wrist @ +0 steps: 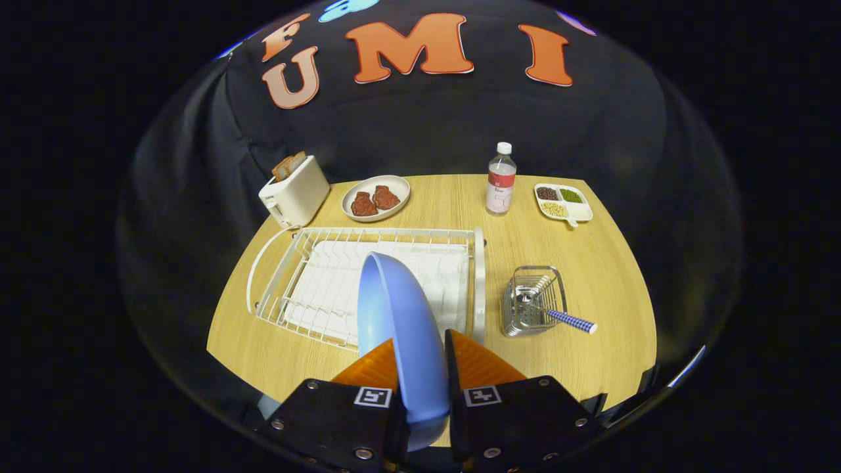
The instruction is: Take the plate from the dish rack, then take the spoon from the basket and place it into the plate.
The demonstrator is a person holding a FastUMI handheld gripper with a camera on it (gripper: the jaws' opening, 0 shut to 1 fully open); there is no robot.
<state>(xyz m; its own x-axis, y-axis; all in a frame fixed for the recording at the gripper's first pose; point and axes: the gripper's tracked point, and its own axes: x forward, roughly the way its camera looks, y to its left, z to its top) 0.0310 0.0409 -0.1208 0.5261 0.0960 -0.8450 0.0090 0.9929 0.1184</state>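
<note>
Fingers clamp the blue plate edge-on above the dish rack; spoon (handle slanting outward) lies ahead-right in its basket.

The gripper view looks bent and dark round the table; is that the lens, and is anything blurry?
Gripper view: the fisheye lens bows the table's edges and the dish rack; light falls on the tabletop while the surroundings stay dark; the blue plate, pinched between the gripper's fingers, and the spoon look sharp.
</note>
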